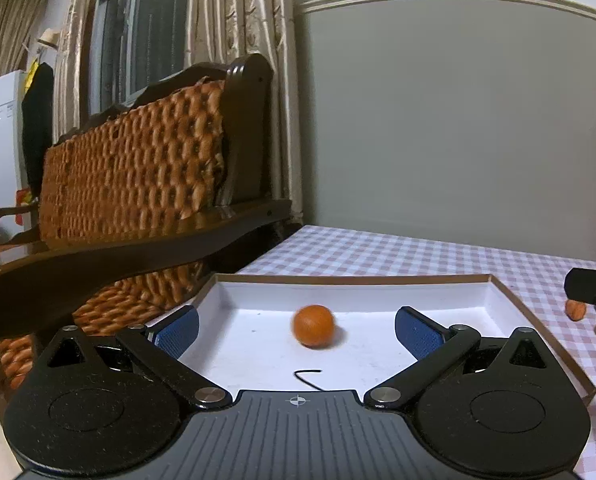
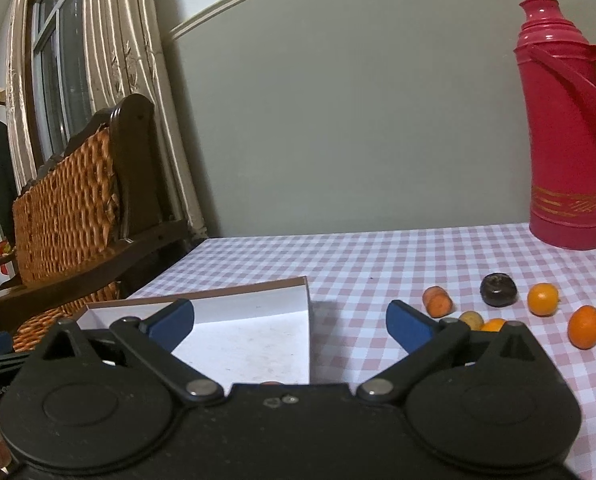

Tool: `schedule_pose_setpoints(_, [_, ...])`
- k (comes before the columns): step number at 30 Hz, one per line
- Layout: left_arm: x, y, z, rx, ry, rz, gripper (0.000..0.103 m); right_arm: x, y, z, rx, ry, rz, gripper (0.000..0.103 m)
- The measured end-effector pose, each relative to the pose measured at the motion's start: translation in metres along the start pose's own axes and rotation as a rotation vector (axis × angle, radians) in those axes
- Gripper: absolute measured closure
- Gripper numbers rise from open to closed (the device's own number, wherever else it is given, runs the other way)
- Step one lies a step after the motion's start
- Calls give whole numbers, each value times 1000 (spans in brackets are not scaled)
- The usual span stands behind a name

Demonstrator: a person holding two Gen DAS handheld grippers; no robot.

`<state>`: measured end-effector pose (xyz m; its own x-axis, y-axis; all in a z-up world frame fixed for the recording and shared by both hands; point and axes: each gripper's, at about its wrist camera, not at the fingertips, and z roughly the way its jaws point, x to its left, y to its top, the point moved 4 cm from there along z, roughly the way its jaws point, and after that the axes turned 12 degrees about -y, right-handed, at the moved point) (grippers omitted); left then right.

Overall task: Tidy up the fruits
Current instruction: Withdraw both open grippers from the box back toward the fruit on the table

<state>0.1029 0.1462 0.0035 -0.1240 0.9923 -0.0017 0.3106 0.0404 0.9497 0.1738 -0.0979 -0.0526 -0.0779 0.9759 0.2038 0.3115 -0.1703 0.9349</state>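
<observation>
Between my left gripper's (image 1: 296,326) wide-spread pads a blurred orange fruit (image 1: 313,326) lies untouched inside the white box (image 1: 498,300). My right gripper (image 2: 290,322) gapes empty; beyond it, loose fruits (image 2: 542,299) dot the checked cloth (image 2: 358,272) before a red thermos (image 2: 564,120).

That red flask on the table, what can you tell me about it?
The red flask looks like a tall plastic thermos. It has a narrower capped neck, a looping carry handle on its right side and thin gold line patterns near its base. It stands upright on the pink checked tablecloth, close to the grey wall, behind the loose fruits. Nothing else touches it.
</observation>
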Motion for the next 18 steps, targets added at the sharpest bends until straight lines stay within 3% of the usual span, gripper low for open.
schedule_pose_setpoints(8, [-26, 2, 1, -25, -45, 4, 0, -22, -4, -11, -22, -30, -13, 6])
schedule_pose_setpoints(11, [-33, 6, 1, -34, -71, -42, 0, -42, -9, -14, -21, -37, 3, 6])
schedule_pose_setpoints(12, [-35, 5, 1, -64, -60, -40, 0, -52, -11, -14, -15, -40, 20, 6])
schedule_pose_setpoints(14, [-41, 3, 9, -42, -2, -22, 0, -67, -14, -12, -2, -59, 51, 6])
schedule_pose_setpoints(16, [-45, 5, 13, -102, -21, -33, 0, -86, -20, -12, -10, -78, 90, 6])
schedule_pose_setpoints(17, [-50, 4, 20, -115, 16, -9, 0, -94, -23, -10, -6, -98, 102, 6])
schedule_pose_setpoints(18, [-55, 5, 28, -82, 30, 20, 0, -101, -25, -6, 13, -118, 116, 6])
